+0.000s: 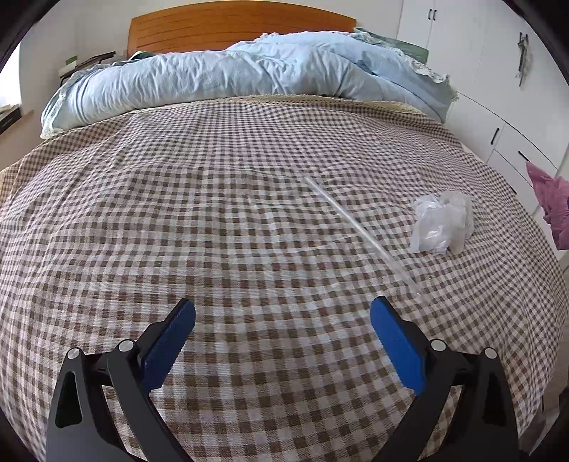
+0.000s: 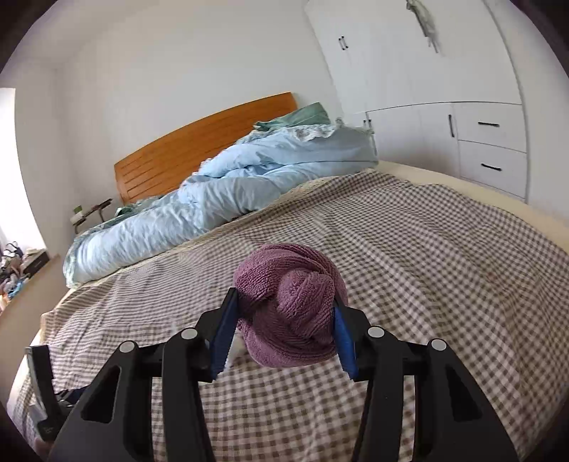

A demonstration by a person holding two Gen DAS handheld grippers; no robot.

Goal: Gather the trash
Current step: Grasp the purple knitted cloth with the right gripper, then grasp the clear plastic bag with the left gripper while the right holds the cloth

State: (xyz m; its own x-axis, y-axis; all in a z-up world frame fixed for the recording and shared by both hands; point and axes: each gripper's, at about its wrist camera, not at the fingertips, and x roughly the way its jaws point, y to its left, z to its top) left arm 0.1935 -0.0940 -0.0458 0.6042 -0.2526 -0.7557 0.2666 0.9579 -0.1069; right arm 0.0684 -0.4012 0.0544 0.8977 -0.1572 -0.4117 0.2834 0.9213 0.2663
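Note:
In the left wrist view a crumpled clear plastic bag [image 1: 442, 227] lies on the checked bedspread [image 1: 213, 231] at the right. A long clear plastic straw [image 1: 359, 231] lies diagonally beside it, its near end just beyond the right fingertip. My left gripper [image 1: 282, 312] is open and empty above the bedspread, short of both. In the right wrist view my right gripper [image 2: 284, 305] is shut on a bunched purple towel [image 2: 295, 302] and holds it above the bed. The towel also shows at the right edge of the left wrist view [image 1: 551, 206].
A rumpled light blue duvet [image 1: 231, 78] lies across the head of the bed, in front of a wooden headboard [image 1: 242, 25]. White wardrobes and drawers [image 2: 490, 142] stand to the right of the bed. A cluttered sill [image 2: 17, 263] is at the left.

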